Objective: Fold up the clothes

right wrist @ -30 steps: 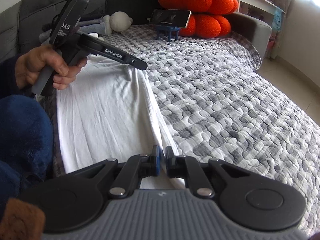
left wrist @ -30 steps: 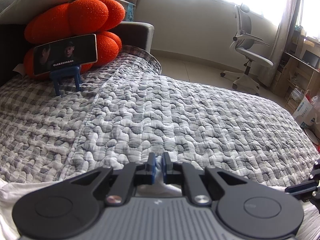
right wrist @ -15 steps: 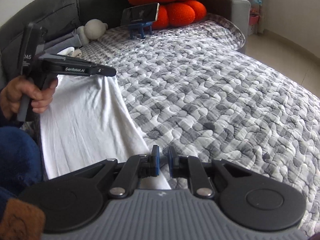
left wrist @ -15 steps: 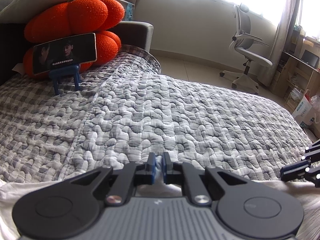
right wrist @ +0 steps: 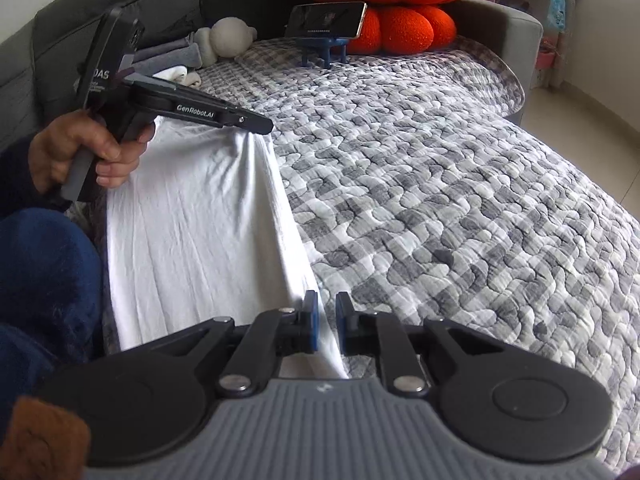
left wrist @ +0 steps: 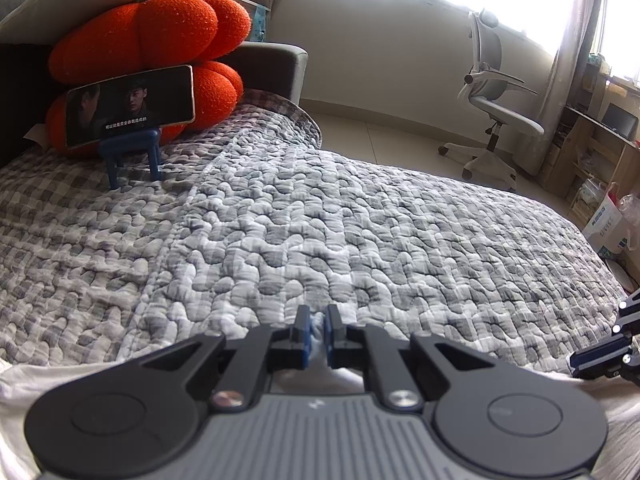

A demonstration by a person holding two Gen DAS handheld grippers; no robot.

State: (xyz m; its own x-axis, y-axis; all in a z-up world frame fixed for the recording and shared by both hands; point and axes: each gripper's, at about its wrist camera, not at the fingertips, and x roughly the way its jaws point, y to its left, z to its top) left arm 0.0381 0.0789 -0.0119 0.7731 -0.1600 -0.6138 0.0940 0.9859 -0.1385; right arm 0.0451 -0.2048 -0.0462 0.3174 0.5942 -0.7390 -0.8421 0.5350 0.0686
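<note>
A white garment (right wrist: 192,232) hangs stretched between my two grippers over the grey checked bedspread (right wrist: 440,200). In the right wrist view a hand (right wrist: 80,152) holds my left gripper (right wrist: 262,126), which is shut on the garment's far upper edge. My right gripper (right wrist: 326,320) is shut on the near edge, with a fold of white cloth running between its blue pads. In the left wrist view the left gripper (left wrist: 318,336) pinches white cloth, and the garment (left wrist: 16,384) shows at the bottom corners. The right gripper (left wrist: 600,356) pokes in at the right edge.
A phone on a blue stand (left wrist: 132,104) leans against an orange cushion (left wrist: 160,32) at the head of the bed. A plush toy (right wrist: 232,36) and folded clothes (right wrist: 168,60) lie by the grey backrest. An office chair (left wrist: 496,112) stands on the floor beyond the bed.
The right wrist view swung slightly left, then back. Both grippers keep their hold and the garment stays stretched between them. The left gripper has not moved.
</note>
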